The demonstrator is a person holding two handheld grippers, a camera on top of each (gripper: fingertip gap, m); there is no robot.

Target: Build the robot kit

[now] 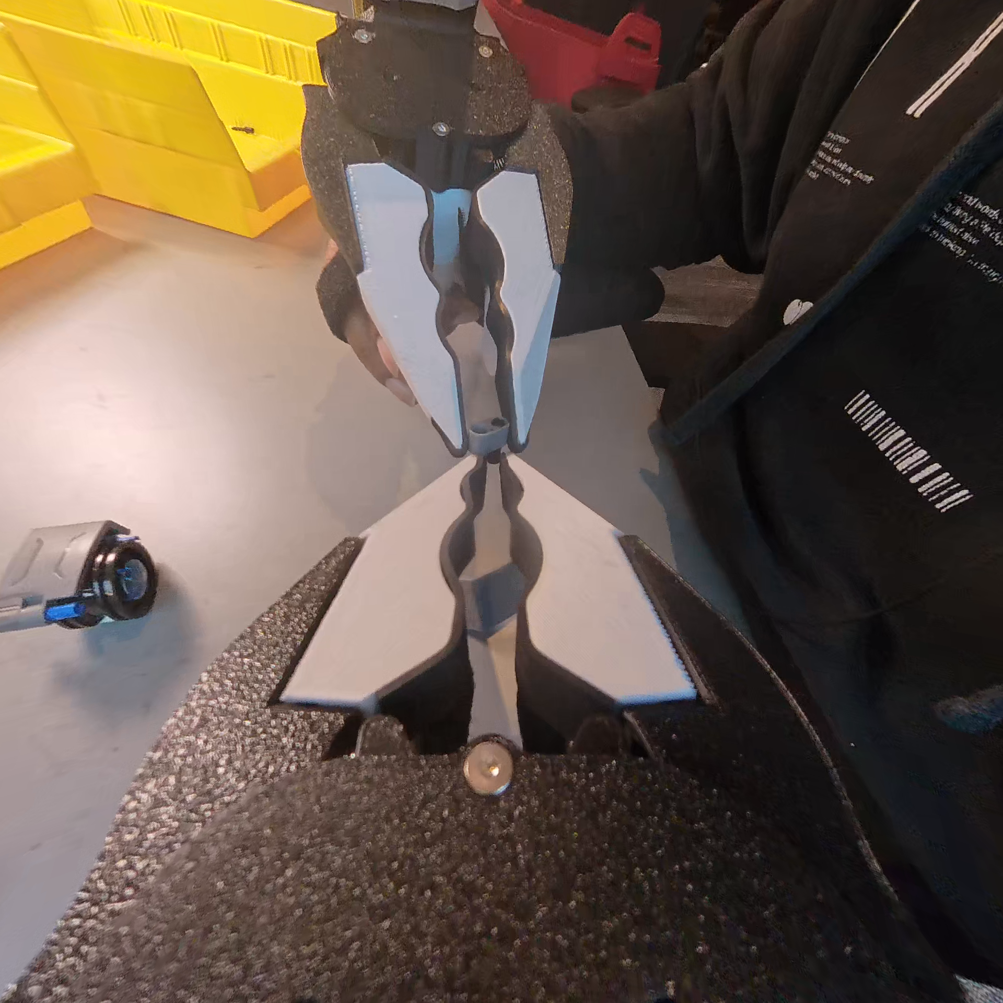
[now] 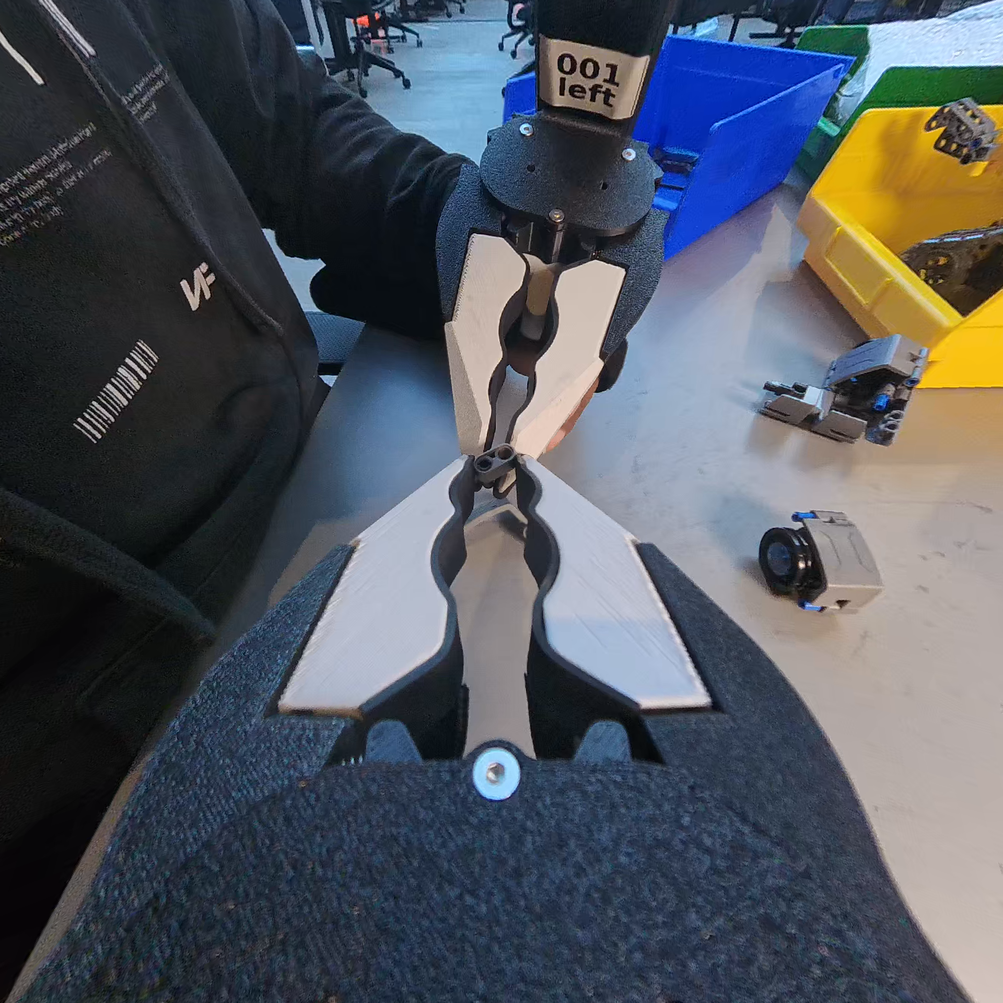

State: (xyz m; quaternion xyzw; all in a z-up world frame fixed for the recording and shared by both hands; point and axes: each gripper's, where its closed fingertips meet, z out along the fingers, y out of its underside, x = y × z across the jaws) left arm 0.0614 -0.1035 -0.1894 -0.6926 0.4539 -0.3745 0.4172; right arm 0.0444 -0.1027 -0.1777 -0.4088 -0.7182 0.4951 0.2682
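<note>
My two grippers meet tip to tip above the grey table [image 1: 163,407]. In the left wrist view my left gripper [image 1: 492,461] points up from below. The right gripper [image 1: 488,444] comes down from above, shut on a small grey connector piece [image 1: 490,434]. My left gripper's tips are closed on the piece's dark lower end. In the right wrist view my right gripper [image 2: 495,473] holds the two-holed connector [image 2: 495,460] at its tips. The left gripper [image 2: 496,448], with a white label on its handle, closes on it from the far side.
A black wheel on a grey block with blue pins [image 1: 108,581] [image 2: 814,562] lies on the table. A grey brick assembly [image 2: 846,391] lies beside a yellow bin [image 2: 868,244]. There are also blue [image 2: 749,135] and green [image 2: 922,87] bins, yellow bins [image 1: 163,135] and a person's black hoodie [image 1: 841,434]. Both grippers' tips are roughly 25 cm from the grey brick assembly [image 2: 846,391].
</note>
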